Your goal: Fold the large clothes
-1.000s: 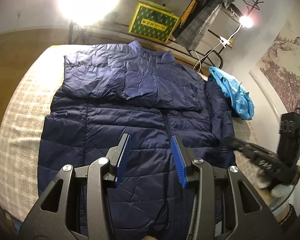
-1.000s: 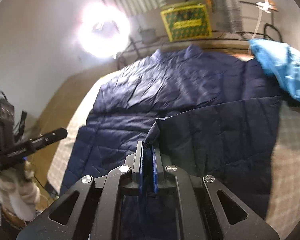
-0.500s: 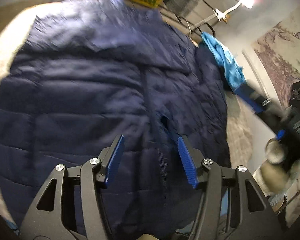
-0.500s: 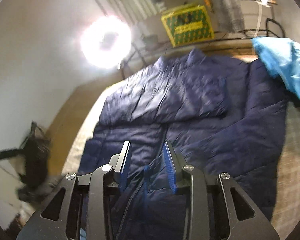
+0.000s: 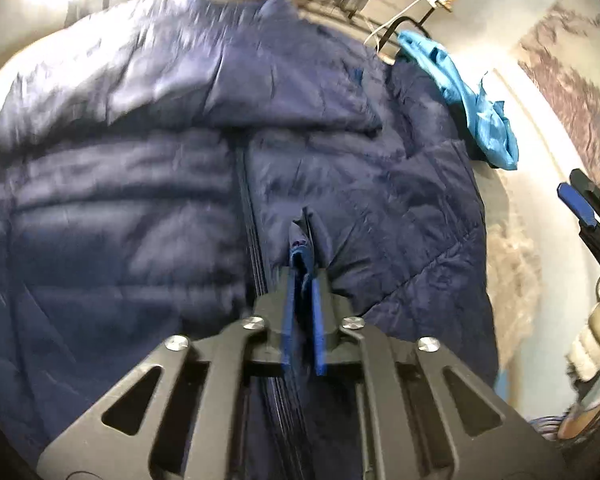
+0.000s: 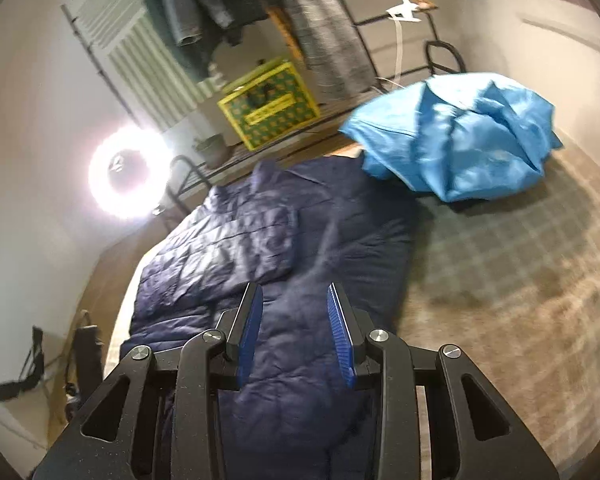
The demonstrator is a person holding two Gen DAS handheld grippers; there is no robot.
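Observation:
A large navy quilted jacket lies spread on a checked bed cover, one sleeve folded across the chest. My left gripper is shut on a pinch of the jacket's fabric beside the front zip, near the hem. My right gripper is open and empty, above the jacket's right side near its edge. The right gripper also shows at the right edge of the left wrist view.
A light blue garment lies crumpled on the checked bed cover past the jacket's right shoulder. A yellow-green box, a clothes rack and a bright ring light stand behind the bed.
My left gripper came down and shut on the jacket's fabric by the zip. My right gripper let go of the jacket's flap, opened and drew back to the right.

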